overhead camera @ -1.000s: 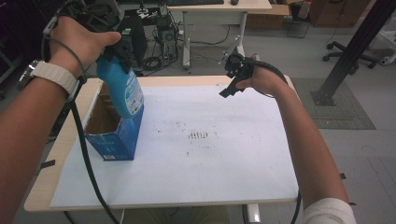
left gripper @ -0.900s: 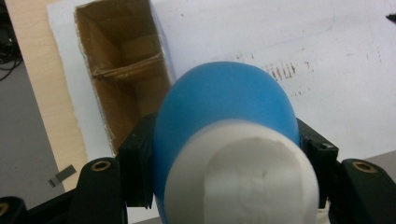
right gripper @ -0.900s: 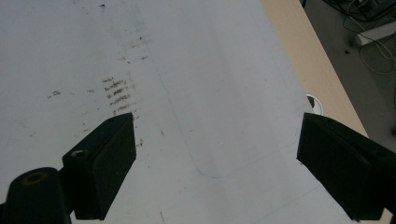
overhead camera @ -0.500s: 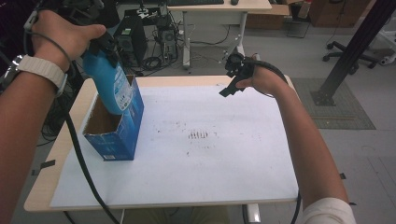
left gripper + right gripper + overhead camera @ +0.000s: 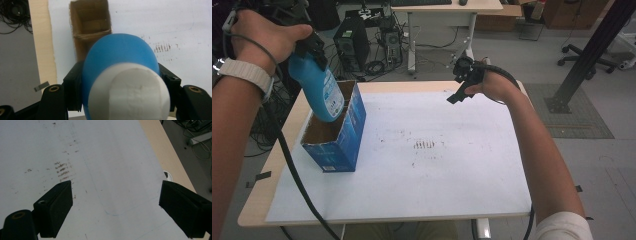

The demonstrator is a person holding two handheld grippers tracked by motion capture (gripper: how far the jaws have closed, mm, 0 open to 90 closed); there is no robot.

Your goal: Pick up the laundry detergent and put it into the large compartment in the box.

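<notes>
A blue bottle with a white cap hangs tilted, its lower end over the open top of a blue cardboard box. My left gripper is shut on the bottle's upper part, a jaw on each side of it. In the left gripper view the bottle covers much of the box, whose brown inside shows beyond it. My right gripper hovers over the table's far right side. Its jaws stand open with nothing between them.
White paper with brown smudges covers the wooden table. The box stands at the table's left side. A cable trails from the left gripper across the table's left edge. Desks, a computer and chairs stand beyond.
My left hand has carried the bottle leftward and slightly up, from the box's right wall to over its opening. The right gripper has stayed where it was.
</notes>
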